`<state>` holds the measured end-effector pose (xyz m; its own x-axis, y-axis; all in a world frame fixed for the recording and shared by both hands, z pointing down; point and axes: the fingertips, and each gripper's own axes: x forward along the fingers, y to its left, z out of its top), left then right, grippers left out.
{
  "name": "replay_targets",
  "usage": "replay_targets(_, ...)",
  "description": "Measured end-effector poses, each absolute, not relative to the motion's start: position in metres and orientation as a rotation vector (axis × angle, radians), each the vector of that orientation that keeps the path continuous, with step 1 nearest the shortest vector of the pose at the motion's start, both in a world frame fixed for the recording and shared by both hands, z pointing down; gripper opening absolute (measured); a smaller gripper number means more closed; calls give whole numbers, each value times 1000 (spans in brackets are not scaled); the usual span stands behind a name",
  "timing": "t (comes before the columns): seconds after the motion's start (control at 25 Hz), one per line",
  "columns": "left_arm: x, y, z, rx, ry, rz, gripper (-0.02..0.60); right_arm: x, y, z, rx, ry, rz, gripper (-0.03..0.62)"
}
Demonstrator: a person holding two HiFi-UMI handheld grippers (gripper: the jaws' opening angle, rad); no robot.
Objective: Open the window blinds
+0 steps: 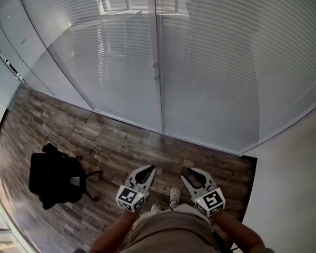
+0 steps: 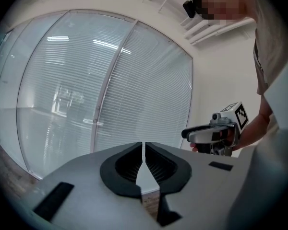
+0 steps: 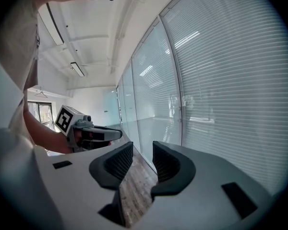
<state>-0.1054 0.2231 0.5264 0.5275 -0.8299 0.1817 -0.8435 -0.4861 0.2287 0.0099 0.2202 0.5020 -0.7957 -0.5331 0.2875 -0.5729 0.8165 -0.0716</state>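
Before the closed white slatted window blinds [image 1: 210, 78], the left gripper [image 1: 147, 168] is pressed together, the right gripper [image 1: 190, 171] spread, both empty; the person should step closer and find their control.

I see the left hand-held gripper [image 1: 147, 169] and right hand-held gripper [image 1: 188, 172] are grey with black ribbed pads [image 2: 127, 164], each carrying a white marker cube [image 1: 130, 198] printed with black squares. My person wears a pale short-sleeved shirt [image 2: 274, 56], khaki bottoms [image 1: 168, 228] and a white shoe [image 1: 175, 195].

blinds [image 1: 210, 62] cut off at top, dark floor object [image 1: 55, 181] unclear
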Motion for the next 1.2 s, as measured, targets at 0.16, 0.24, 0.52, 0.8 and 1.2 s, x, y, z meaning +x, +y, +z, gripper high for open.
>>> replay_targets(0.16,-96,218,528,2479,-1388,66,15,18,216,503,862,-2748,240,130)
replay_targets(0.24,-91,216,527,2475,-1384,61,15,21,212,501,864,-2752,245,130)
replay_targets(0.52,-84,202,537,2457,-1396,64,17,24,194,506,835,-2769,238,130)
replay_targets(0.8,-80,181,546,2439,-1429,67,17,32,169,513,814,-2789,226,130)
replay_targets(1.2,-71,153,543,2411,-1485,23,27,45,135,518,790,-2805,215,130)
